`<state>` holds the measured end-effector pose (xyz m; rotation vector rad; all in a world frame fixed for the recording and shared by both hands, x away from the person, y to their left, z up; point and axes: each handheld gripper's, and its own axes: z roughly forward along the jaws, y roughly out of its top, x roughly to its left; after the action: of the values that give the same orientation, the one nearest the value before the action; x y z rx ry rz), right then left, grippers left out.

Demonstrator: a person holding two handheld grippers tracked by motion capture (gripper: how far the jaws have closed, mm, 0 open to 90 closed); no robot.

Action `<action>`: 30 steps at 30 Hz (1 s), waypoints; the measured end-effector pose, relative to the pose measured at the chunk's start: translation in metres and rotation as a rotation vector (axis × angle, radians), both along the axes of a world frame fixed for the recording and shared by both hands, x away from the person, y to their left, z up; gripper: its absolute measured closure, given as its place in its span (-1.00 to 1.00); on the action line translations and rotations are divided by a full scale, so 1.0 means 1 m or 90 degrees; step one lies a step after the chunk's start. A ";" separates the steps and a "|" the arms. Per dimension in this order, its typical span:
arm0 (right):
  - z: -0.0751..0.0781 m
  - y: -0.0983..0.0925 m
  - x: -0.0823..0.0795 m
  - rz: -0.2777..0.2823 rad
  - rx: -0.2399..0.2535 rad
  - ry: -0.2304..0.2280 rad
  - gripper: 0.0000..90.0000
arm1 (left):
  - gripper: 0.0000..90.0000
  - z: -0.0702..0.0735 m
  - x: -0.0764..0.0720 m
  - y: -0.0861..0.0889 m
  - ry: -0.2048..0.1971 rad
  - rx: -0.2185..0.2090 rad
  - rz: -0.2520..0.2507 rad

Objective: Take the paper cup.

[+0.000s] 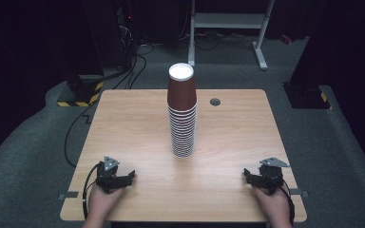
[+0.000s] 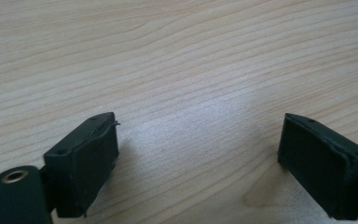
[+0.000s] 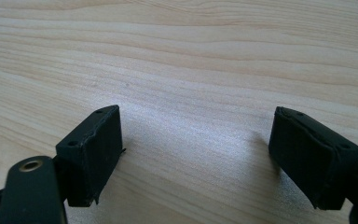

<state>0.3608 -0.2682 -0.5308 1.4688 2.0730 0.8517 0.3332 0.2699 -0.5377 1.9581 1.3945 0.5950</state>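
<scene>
Right now I see a tall stack of brown paper cups (image 1: 182,111) standing upright at the middle of the high view, on the light wooden table (image 1: 138,123). The top cup is turned bottom up, so its white base faces the camera, and white rims show in rings down the lower half of the stack.

My left gripper (image 1: 132,176) sits at the lower left of the high view, near the front edge of the table, with a hand (image 1: 102,199) behind it and a grey three-cornered plate on top. My right gripper (image 1: 247,175) sits at the lower right, also near the front edge, held by the other hand (image 1: 274,203). The two point inward, toward each other. The cups stand between them and higher in the frame, well apart from both, nearer the centre of the table than either gripper.

From the left gripper view, the left gripper (image 2: 198,149) has its black jaws spread wide, one at the lower left and one at the lower right of the frame, with bare wood grain between them. From the right gripper view, the right gripper (image 3: 196,144) is spread wide in the same way, and nothing is pinched in either.

A small dark round hole (image 1: 215,101) lies in the tabletop just right of the stack, toward the far edge. Beyond the table, at the top of the high view, I see a white metal frame (image 1: 228,28) on grey carpet.
</scene>
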 end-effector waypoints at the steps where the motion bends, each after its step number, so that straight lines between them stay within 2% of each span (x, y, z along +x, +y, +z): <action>1: 0.000 0.000 0.000 0.000 0.000 0.000 -0.62 | -0.71 0.000 0.000 0.000 -0.001 0.000 -0.001; 7: 0.000 0.000 -0.001 -0.002 0.000 -0.001 -0.59 | -0.61 0.000 -0.002 0.000 -0.005 -0.001 0.008; 11: 0.000 0.000 0.001 0.000 0.001 -0.004 -0.53 | -0.60 0.002 -0.005 -0.001 -0.008 0.011 0.007; 15: 0.000 0.000 0.001 0.001 0.001 -0.004 -0.52 | -0.60 0.006 -0.007 -0.003 -0.021 0.001 0.007; 19: 0.001 -0.001 -0.001 0.000 0.002 -0.004 -0.50 | -0.60 0.018 -0.016 -0.001 -0.022 -0.053 0.000; 22: 0.000 -0.001 -0.001 0.003 0.004 -0.004 -0.51 | -0.60 0.022 -0.020 -0.003 -0.029 -0.056 -0.009; 25: 0.001 -0.001 -0.004 0.012 0.002 -0.003 -0.51 | -0.54 0.035 -0.027 -0.008 -0.065 -0.086 -0.022; 27: 0.001 -0.001 -0.006 0.015 -0.001 -0.006 -0.51 | -0.48 0.043 -0.030 -0.011 -0.098 -0.099 -0.024; 28: 0.001 -0.001 -0.007 0.017 -0.002 -0.006 -0.50 | -0.48 0.046 -0.032 -0.013 -0.108 -0.102 -0.028; 30: 0.001 -0.001 -0.008 0.020 -0.002 -0.006 -0.49 | -0.47 0.050 -0.032 -0.014 -0.108 -0.104 -0.033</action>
<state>0.3531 -0.2690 -0.5301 1.4326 2.0947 0.8649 0.3010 0.2555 -0.4877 1.7663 1.2434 0.5885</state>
